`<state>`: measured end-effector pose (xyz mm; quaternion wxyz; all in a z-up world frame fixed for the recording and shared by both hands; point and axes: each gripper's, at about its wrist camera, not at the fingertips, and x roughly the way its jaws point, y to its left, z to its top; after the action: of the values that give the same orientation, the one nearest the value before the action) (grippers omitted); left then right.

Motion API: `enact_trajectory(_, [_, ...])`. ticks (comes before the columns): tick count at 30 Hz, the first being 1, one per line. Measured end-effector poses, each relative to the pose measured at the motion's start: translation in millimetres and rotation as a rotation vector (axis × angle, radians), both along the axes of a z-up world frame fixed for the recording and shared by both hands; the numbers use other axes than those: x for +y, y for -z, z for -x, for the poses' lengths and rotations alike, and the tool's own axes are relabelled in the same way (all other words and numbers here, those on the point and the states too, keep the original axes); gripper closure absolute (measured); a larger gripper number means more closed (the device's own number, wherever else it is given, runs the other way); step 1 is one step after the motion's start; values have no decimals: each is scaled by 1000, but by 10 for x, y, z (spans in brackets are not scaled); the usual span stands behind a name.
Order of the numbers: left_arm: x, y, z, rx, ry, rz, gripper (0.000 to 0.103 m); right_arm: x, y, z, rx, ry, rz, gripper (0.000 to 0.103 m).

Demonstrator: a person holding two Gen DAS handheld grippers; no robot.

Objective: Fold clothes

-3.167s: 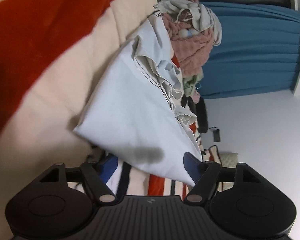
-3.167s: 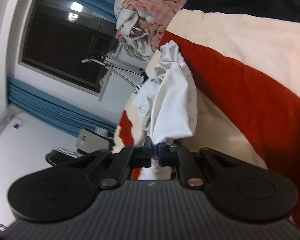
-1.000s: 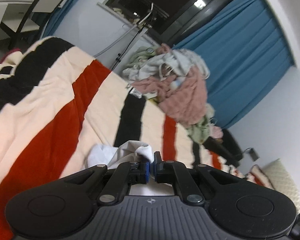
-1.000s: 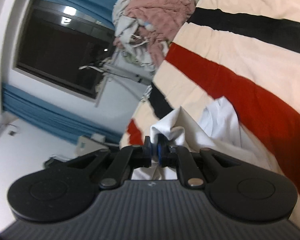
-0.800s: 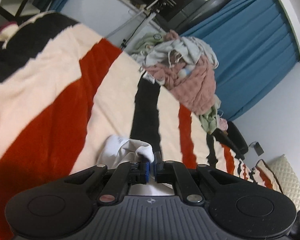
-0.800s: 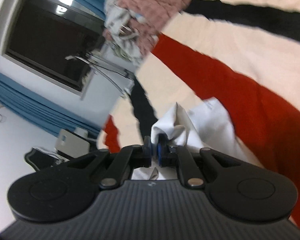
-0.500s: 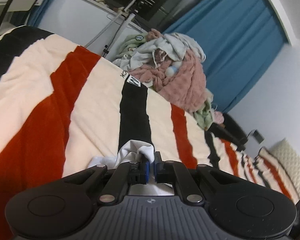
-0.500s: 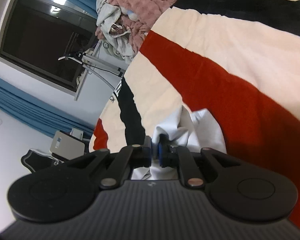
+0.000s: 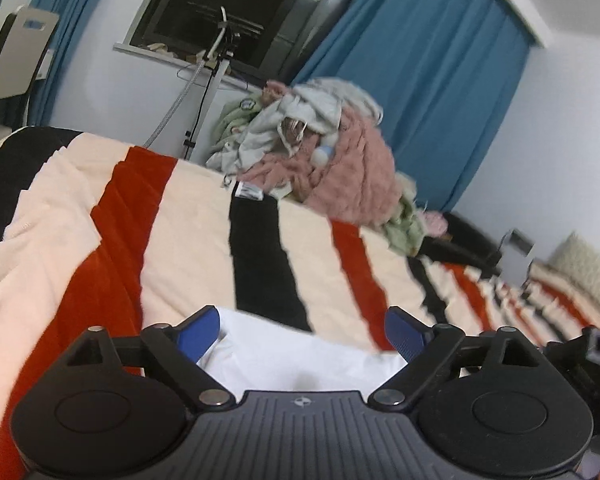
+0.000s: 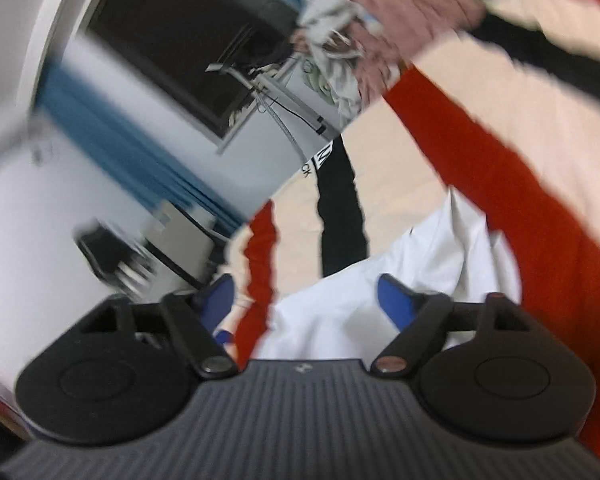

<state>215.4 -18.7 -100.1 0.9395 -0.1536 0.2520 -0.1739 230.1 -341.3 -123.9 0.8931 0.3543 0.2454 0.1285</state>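
Note:
A white garment lies on the striped blanket, low in the left wrist view. My left gripper hangs just over it, its jaws opening wide, and the blue pads press on nothing. In the blurred right wrist view the same white garment spreads over the blanket. My right gripper is above its near edge with jaws opening too; the cloth lies loose between and below the fingers, not pinched.
A heap of pink, grey and green clothes sits at the bed's far edge. Behind it are blue curtains, a dark window and a metal stand. A chair stands at far left, a cushion at right.
Both grippers were shut on bunched corners of the white garment; now both have let go and stand open. Both hands sank toward the blanket and rolled, and the garment lies flatter.

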Motion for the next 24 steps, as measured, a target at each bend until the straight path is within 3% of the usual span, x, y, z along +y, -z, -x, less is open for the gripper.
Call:
enact_trajectory(4, [-129, 186, -119, 58, 3, -118, 14, 180, 128, -249, 78, 45, 257, 81])
enact_trajectory(5, [-157, 229, -145, 71, -3, -145, 14, 227, 174, -322, 100, 59, 320, 84])
enact_trajectory(7, [-186, 324, -187, 95, -11, -168, 15, 317, 308, -505, 140, 79, 416, 85])
enact_trajectory(12, [-246, 483, -192, 126, 6, -237, 19, 411, 528, -634, 174, 68, 488, 89])
enact_trajectory(19, [-213, 218, 265, 65, 16, -267, 19, 507, 164, -80, 100, 51, 522, 85])
enact_trajectory(24, [-141, 124, 725, 78, 45, -269, 19, 614, -61, 441, 66, 15, 558, 85])
